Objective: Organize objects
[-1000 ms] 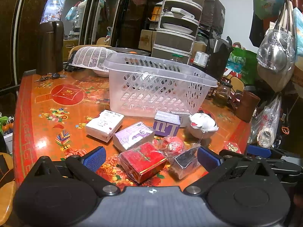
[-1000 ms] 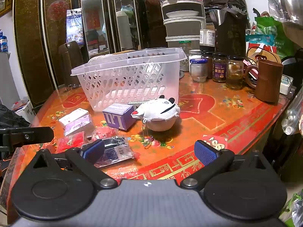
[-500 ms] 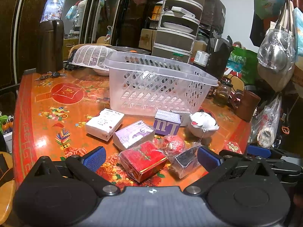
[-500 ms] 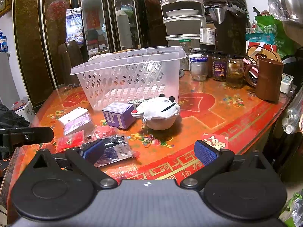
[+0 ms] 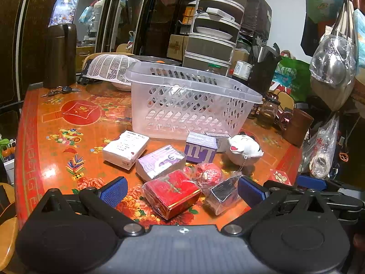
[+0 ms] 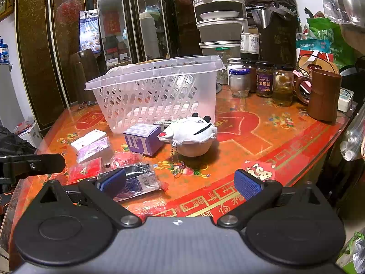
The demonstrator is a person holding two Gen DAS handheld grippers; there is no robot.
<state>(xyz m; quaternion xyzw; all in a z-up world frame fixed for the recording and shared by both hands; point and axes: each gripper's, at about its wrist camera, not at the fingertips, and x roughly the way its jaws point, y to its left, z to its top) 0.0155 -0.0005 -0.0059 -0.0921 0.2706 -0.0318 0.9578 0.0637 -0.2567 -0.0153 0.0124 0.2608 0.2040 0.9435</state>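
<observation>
A clear plastic basket [image 5: 191, 105] [image 6: 157, 96] stands on the red patterned table. In front of it lie a white box [image 5: 125, 147], a pale purple packet [image 5: 159, 164], a purple box [image 5: 200, 147] [image 6: 142, 141], a white plush toy [image 5: 245, 148] [image 6: 190, 134], a red box [image 5: 172, 193], a red wrapped ball [image 5: 208, 173] and a dark wrapped packet [image 5: 222, 191] [image 6: 139, 181]. My left gripper [image 5: 182, 189] is open, just short of the red box. My right gripper [image 6: 179, 182] is open near the table's front edge, beside the dark packet.
Several jars [image 6: 264, 80] and a brown mug [image 6: 324, 96] stand at the back right. A white strainer [image 5: 111, 67], a dark flask [image 5: 60, 54] and keys [image 5: 59, 91] sit at the back left. A red envelope [image 6: 260, 169] lies near the front edge.
Both grippers have stayed open and nearly still; the left view has shifted very slightly. Nothing on the table has moved.
</observation>
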